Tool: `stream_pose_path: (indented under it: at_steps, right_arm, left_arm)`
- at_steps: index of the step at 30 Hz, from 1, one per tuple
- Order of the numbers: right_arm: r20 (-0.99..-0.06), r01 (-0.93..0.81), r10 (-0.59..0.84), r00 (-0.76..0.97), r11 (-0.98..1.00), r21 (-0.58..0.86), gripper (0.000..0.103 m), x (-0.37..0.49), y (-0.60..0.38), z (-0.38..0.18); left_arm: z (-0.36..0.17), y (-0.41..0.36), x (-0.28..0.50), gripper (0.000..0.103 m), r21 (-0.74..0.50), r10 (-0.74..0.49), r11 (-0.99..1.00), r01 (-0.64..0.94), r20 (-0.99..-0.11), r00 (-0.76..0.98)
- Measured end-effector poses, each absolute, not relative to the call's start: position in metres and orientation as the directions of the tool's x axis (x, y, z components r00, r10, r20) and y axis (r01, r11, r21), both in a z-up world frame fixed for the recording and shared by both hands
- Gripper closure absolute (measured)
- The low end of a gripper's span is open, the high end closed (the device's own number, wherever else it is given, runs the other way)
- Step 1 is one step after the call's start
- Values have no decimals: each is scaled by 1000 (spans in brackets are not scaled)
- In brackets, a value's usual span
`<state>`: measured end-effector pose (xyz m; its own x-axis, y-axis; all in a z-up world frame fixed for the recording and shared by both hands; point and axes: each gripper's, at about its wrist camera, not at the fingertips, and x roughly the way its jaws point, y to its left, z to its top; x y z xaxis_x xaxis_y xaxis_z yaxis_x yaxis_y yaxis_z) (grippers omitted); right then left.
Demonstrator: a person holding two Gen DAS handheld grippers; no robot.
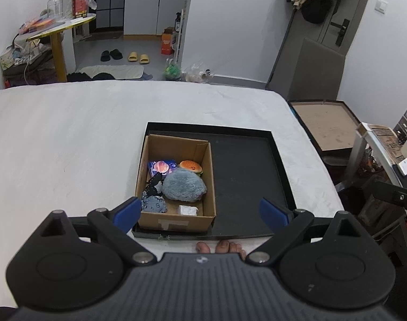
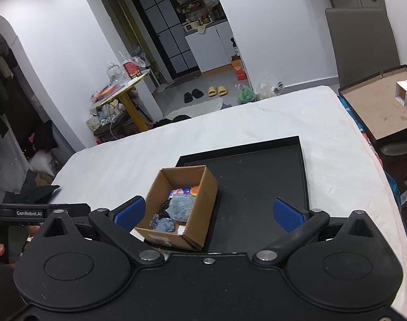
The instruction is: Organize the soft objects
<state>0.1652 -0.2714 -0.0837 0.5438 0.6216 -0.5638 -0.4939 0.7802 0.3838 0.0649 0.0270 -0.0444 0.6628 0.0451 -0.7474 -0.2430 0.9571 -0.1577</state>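
A brown cardboard box (image 1: 203,187) (image 2: 203,200) stands in the left part of a black tray (image 1: 246,176) (image 2: 256,182) on the white bed. Inside it lie a fluffy blue plush (image 1: 184,186) (image 2: 179,207), a burger toy (image 1: 191,166) (image 2: 195,190), a blue packet (image 1: 160,167), a dark fuzzy piece (image 1: 154,182), a grey-blue cloth (image 1: 154,204) (image 2: 163,224) and a small white item (image 1: 188,210). My left gripper (image 1: 200,211) hangs above the box's near end, open, nothing between its blue pads. My right gripper (image 2: 208,212) is open too, above the box and tray.
The white bed (image 1: 69,139) (image 2: 123,160) spreads left and beyond the tray. An open pizza-style box (image 1: 323,123) (image 2: 377,107) sits off its right side. A person's bare toes (image 1: 222,247) show at the bed's near edge. A cluttered round table (image 1: 61,24) stands far left.
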Motion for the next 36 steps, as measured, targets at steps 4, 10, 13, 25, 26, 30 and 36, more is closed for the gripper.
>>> stream_pose_path:
  at_steps: [4, 10, 13, 25, 26, 30, 36]
  right_arm:
    - [-564, -505, 626, 538, 776, 378, 0, 155, -267, -75]
    - [-571, -552, 640, 515, 757, 350, 0, 136, -248, -63]
    - [-571, -567, 645, 507, 749, 342, 0, 125, -240, -58]
    - [-564, -581, 641, 521, 750, 316, 0, 99, -228, -38]
    - [-562, -583, 641, 522, 750, 313, 0, 98, -228, -36]
    - [-563, -583, 631, 534, 757, 295, 0, 91, -227, -31]
    - [-573, -578, 619, 538, 765, 284, 0, 85, -229, -26]
  left_arm:
    - [-36, 27, 53, 8, -166, 36, 959, -230, -733, 679]
    - [-23, 34, 34, 7, -168, 49, 956, -240, -714, 698]
    - [-16, 35, 24, 7, -165, 49, 959, -229, -702, 710]
    - [1, 24, 1, 7, -125, 55, 974, -187, -672, 738]
    - [3, 22, 0, 7, -122, 54, 976, -182, -670, 740]
    - [6, 17, -1, 7, -98, 75, 978, -186, -663, 745]
    - [12, 13, -6, 7, -96, 72, 980, -176, -651, 756]
